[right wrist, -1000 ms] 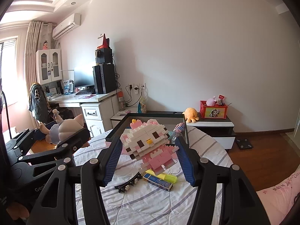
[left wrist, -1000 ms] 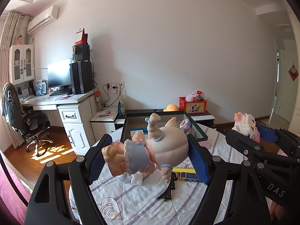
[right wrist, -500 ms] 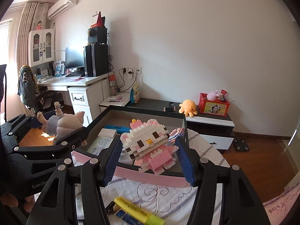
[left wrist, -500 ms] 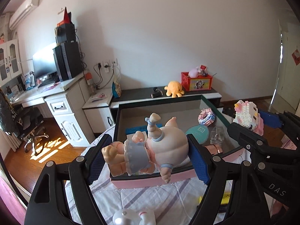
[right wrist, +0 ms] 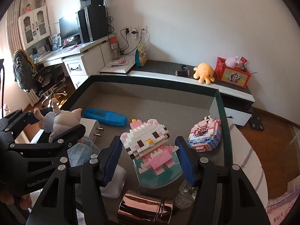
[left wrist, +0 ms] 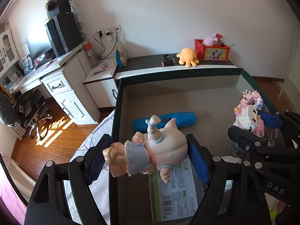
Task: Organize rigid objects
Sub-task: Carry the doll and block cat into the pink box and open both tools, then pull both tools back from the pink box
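My left gripper (left wrist: 148, 157) is shut on a pink pig doll (left wrist: 150, 150) in a blue-grey dress, lying sideways between the blue pads. It hangs over the left part of a dark-rimmed box (left wrist: 115, 123) with a grey floor. My right gripper (right wrist: 150, 157) is shut on a white and pink brick-built cat (right wrist: 148, 144), held over the same box (right wrist: 221, 116). Each gripper shows in the other's view: the right gripper (left wrist: 256, 123) at the right edge, the left gripper (right wrist: 56, 123) at the left edge.
In the box lie a blue highlighter (left wrist: 165, 121), a pink brick-built piece (right wrist: 205, 134), a white plug (right wrist: 91, 129), a labelled packet (left wrist: 174, 191), a teal round lid (right wrist: 159, 176), a shiny copper cylinder (right wrist: 144, 210) and a clear bottle (right wrist: 184, 195). Behind stand a low cabinet (left wrist: 174, 69) and desk (left wrist: 56, 69).
Both grippers have moved forward and tilted down, from over the striped cloth to over the box. The doll and the brick cat stay held as before.
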Demonstrator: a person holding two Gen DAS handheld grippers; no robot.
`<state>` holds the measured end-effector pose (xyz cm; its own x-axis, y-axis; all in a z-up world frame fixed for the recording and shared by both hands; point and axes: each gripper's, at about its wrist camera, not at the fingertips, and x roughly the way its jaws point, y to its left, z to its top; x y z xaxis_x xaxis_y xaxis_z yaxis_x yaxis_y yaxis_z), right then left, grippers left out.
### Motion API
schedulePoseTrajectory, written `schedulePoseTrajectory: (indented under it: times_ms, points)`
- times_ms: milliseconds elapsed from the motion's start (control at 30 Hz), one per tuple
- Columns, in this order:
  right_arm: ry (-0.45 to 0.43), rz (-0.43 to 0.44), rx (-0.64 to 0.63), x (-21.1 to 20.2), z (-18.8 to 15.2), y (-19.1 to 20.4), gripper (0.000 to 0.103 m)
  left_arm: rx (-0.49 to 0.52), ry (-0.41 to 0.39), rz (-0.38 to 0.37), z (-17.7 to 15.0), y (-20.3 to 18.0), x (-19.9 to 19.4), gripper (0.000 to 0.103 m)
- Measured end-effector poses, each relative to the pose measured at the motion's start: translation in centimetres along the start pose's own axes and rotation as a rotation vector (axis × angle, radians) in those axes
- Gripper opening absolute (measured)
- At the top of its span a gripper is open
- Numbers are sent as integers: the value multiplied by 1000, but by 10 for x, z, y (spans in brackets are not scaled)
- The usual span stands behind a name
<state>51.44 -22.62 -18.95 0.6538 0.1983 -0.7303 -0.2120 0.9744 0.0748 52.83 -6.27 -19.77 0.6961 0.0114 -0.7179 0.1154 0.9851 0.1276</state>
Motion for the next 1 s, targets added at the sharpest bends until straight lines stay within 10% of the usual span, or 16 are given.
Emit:
schedulePoseTrajectory:
  times_ms: [433,600,667,1000]
  points:
    - [-125,44,68,-58,-19,0,83,-55,-169,-64,-12,19,-78,99]
    - [-222,30,64,-123,-47,19,87,-45,-303,-56,-47,17,-150,103]
    - [-265,15,65,-151,-63,29,103,-35,-352,-41,-65,13,-179,103]
    - [-428,-72,65,-265,-138,61,103,-100,-484,-14,-145,3,-287,103]
